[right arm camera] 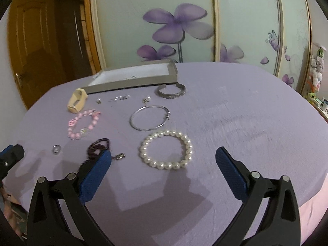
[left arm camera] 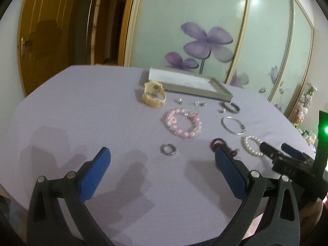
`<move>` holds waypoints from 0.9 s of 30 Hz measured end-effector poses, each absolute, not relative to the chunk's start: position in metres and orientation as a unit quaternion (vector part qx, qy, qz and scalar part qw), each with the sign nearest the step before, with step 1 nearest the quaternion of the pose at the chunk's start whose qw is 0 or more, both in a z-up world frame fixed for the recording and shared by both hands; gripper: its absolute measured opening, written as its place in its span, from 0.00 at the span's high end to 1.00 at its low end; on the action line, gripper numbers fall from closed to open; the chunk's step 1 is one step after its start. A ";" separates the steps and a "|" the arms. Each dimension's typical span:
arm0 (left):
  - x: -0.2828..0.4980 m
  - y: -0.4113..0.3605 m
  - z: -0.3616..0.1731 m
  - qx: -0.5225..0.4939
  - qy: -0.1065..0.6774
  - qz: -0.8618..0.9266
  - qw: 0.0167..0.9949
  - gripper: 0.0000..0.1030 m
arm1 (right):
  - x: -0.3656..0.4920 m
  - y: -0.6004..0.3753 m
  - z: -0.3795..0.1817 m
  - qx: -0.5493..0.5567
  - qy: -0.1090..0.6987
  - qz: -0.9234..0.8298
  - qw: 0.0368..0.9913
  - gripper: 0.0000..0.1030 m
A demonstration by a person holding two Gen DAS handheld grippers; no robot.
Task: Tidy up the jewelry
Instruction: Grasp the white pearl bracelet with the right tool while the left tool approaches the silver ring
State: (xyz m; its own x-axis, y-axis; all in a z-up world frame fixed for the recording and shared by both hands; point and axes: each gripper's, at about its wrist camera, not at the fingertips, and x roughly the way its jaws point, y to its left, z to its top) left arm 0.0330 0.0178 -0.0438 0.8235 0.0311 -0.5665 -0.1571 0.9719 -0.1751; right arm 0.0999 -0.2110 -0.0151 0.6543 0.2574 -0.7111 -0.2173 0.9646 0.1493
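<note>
Right gripper (right arm camera: 164, 164) spread wide, holding nothing; pearl bracelet (right arm camera: 166, 149) lies flat just ahead at 12 o'clock, between the fingers' line. Left gripper (left arm camera: 162, 164) also wide, empty, small ring (left arm camera: 168, 149) at its 12. Open grey tray (right arm camera: 131, 82) far at 11 o'clock; bare cloth to the right.

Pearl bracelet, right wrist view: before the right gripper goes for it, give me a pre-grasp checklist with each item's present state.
1. Right gripper open and holding nothing: ok.
2. Pearl bracelet lies flat on the purple cloth, apart from the thin silver bangle: ok.
3. Bracelet sits between the finger lines, slightly left of centre: ok.
4. Dark beaded necklace clear of the left finger: not ok, the finger overlaps it.
5. Tray has free space: ok.
6. Left gripper open, out of the way: ok.
</note>
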 end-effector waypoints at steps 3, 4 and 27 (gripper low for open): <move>0.036 0.023 -0.048 -0.115 0.301 0.049 0.945 0.02 | 0.108 -0.216 -0.016 0.032 0.400 0.124 0.907 0.12; 0.037 0.024 -0.048 -0.116 0.302 0.048 0.945 0.02 | 0.112 -0.219 -0.016 0.035 0.404 0.120 0.906 0.17; 0.088 0.016 -0.061 -0.085 0.368 0.044 0.925 0.10 | 0.141 -0.227 -0.026 0.056 0.434 0.142 0.888 0.91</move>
